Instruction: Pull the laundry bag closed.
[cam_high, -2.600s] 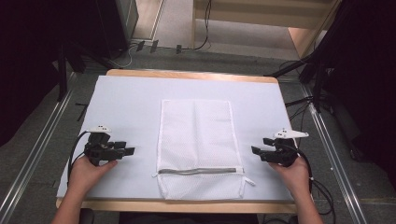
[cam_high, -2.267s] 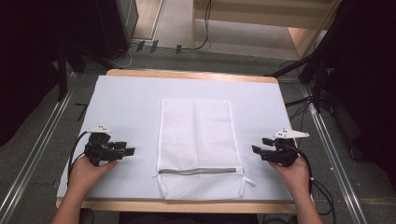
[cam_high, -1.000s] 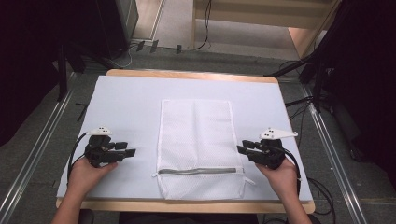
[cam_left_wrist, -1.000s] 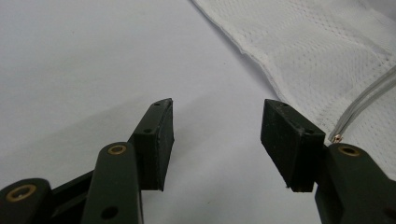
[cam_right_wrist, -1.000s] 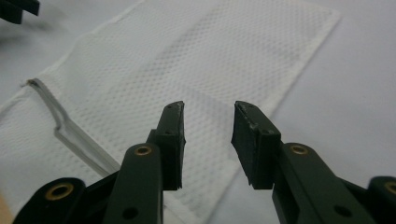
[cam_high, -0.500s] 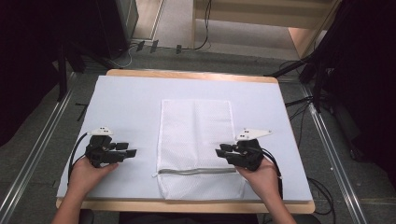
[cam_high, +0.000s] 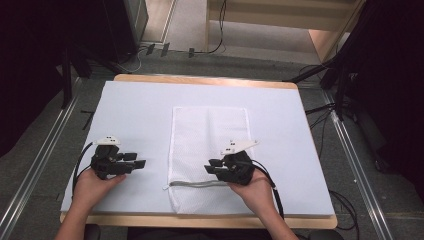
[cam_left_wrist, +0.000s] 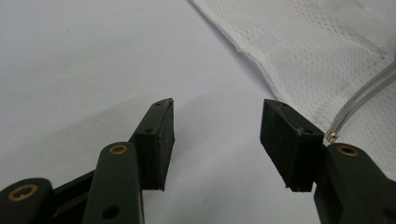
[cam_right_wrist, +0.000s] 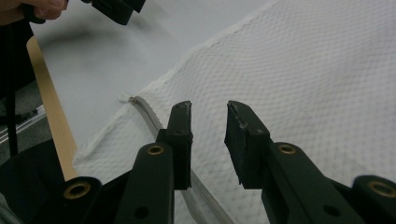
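A white mesh laundry bag lies flat mid-table, the right gripper above its zipper, jaws slightly parted and empty, while the left gripper sits beside it, jaws wide.

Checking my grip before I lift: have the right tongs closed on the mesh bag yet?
No. In the right gripper view the right tongs stand apart over the mesh bag, gripping nothing.

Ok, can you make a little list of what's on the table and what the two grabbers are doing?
table cover: white sheet on a wooden table
bag: white mesh bag, lying flat, grey zipper near the person's edge
left gripper: open, over the bare sheet beside the bag
right gripper: open a little, over the bag close to the zipper
holding: nothing
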